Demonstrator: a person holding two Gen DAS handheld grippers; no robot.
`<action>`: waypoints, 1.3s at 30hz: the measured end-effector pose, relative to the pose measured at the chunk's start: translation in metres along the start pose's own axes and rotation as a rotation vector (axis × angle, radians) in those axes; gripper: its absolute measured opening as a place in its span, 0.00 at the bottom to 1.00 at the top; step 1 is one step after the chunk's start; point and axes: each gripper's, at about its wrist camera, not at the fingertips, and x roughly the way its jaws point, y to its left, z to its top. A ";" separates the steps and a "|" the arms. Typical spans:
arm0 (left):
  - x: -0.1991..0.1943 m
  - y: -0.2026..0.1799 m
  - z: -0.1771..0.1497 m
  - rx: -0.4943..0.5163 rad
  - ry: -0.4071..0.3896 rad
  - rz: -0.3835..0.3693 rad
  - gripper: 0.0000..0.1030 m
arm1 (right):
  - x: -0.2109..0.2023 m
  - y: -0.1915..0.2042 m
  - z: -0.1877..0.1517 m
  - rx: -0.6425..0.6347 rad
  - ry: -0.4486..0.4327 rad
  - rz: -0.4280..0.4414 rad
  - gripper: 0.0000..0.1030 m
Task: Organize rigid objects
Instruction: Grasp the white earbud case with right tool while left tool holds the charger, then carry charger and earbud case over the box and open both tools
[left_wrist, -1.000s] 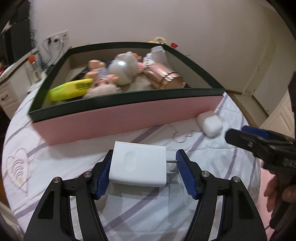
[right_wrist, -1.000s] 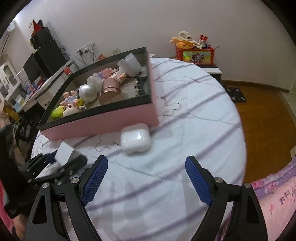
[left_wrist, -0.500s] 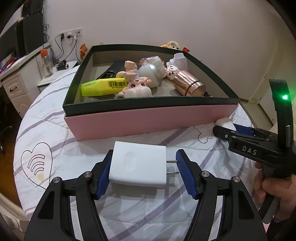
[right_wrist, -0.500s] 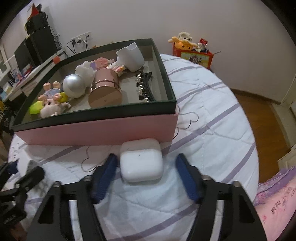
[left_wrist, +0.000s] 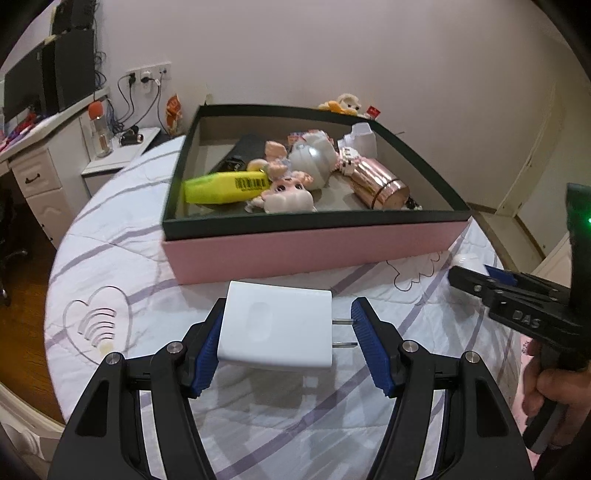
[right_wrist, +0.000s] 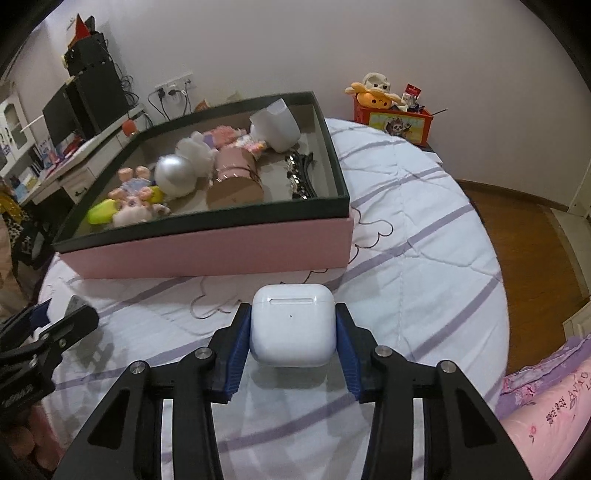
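Jaws clamped on both sides: the left gripper (left_wrist: 286, 334) grasps a white charger (left_wrist: 275, 326) w/ one blue pad pressed on its flat end and the other against the tips of its two metal prongs (left_wrist: 341, 332), while the right gripper (right_wrist: 293, 338) pinches a white earbud case (right_wrist: 293, 325) squarely between its pads. Both items are held just above a round bed (right_wrist: 424, 236) covered in a white quilt w/ lilac stripes, each a short way in front of the near wall of a pink box (left_wrist: 314, 247) w/ a dark green rim.

The charger sits near the box's front-left part, the earbud case nearer its front-right corner. In the left wrist view the right gripper's black body enters from the right edge, a hand (left_wrist: 550, 391) around its handle.

Inside the box, L to R in the left wrist view: a yellow highlighter (left_wrist: 227, 186) lying on its side, a pink-eared doll (left_wrist: 288, 195) just beside it, a silver ball (left_wrist: 312, 162) behind the doll, a rose-gold cylinder (left_wrist: 378, 181) tipped over, and a white container (left_wrist: 364, 138) at the back. A dark hair clip (right_wrist: 299, 177) lies along the right wall, per the right wrist view.

Bkgd: a desk w/ a monitor (right_wrist: 85, 99) at left, a red toy crate (right_wrist: 391, 118) w/ plush toys beyond the bed, wood floor at right.
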 end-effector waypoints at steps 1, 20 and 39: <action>-0.003 0.001 0.001 -0.001 -0.005 0.002 0.65 | -0.006 0.001 0.001 -0.003 -0.009 0.005 0.43; -0.052 0.008 0.117 0.066 -0.167 0.002 0.65 | -0.060 0.042 0.106 -0.143 -0.182 0.101 0.43; 0.054 -0.037 0.134 0.141 0.021 -0.085 0.65 | 0.045 0.013 0.133 -0.132 0.003 0.085 0.43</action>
